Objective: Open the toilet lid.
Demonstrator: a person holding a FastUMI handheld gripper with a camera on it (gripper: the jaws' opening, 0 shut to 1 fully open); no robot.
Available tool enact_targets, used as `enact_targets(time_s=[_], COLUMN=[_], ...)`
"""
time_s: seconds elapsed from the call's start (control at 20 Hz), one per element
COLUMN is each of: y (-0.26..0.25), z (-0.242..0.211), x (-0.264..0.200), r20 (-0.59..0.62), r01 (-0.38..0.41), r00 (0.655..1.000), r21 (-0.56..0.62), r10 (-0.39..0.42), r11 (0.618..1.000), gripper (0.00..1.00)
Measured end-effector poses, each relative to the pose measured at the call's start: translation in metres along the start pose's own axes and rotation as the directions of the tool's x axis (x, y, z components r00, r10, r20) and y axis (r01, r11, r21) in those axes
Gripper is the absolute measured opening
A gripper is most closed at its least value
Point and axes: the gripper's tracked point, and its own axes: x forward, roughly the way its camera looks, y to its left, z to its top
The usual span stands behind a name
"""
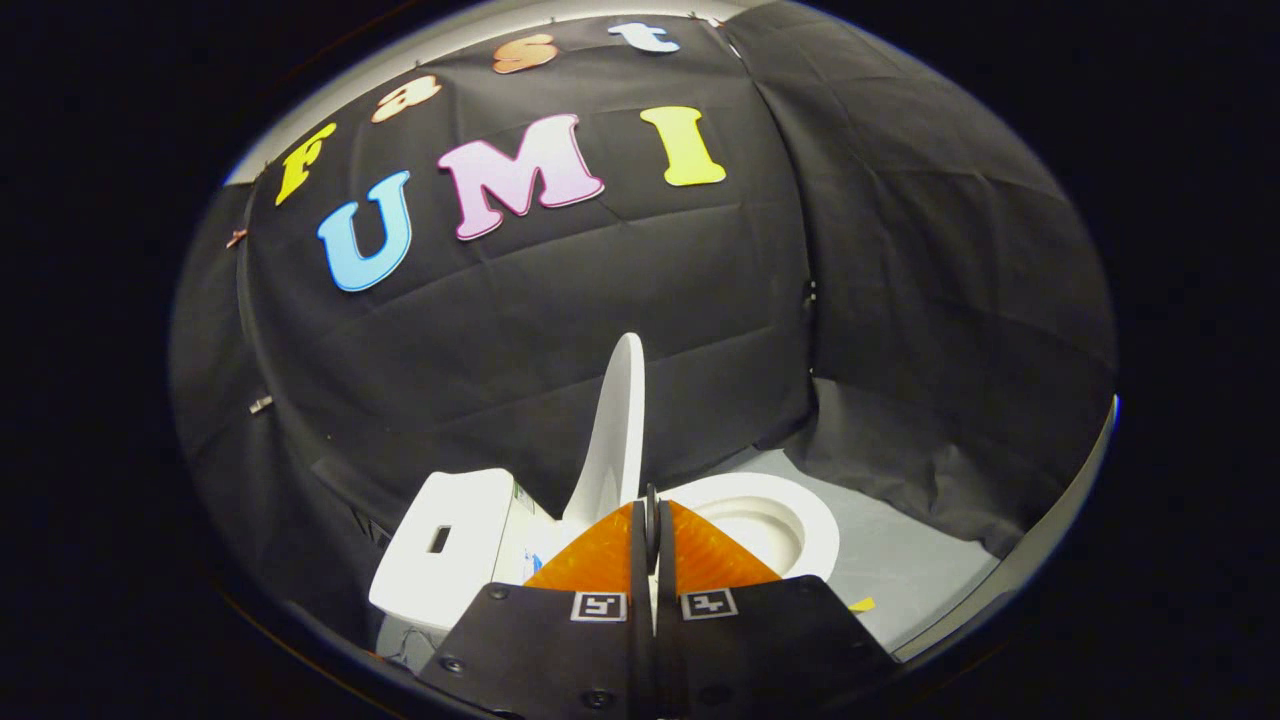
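A white toilet stands on the floor just beyond my fingers. Its lid (620, 420) is raised, standing nearly upright and seen edge-on, between the tank (450, 540) on the left and the open seat and bowl (790, 520) on the right. My gripper (652, 498) sits low in front of the lid's base. The two orange fingers (600, 555) are pressed together with nothing between them. Their tips lie just right of the lid's lower edge, and I cannot tell if they touch it.
Black cloth walls close in behind the toilet and on both sides. To the right of the bowl lies the grey floor (900, 560), with a small yellow tape mark (862, 604) on it.
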Motion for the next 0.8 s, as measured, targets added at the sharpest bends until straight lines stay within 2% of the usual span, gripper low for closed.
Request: enact_targets(time_s=[0.45, 0.8], y=[0.075, 0.138], z=[0.005, -0.003], x=[-0.02, -0.031], r20=[0.077, 0.12], r01=[0.026, 0.002], r00=[0.997, 0.992], r21=[-0.147, -0.256], r10=[-0.015, 0.03], r11=[0.989, 0.967], gripper=[0.05, 0.07])
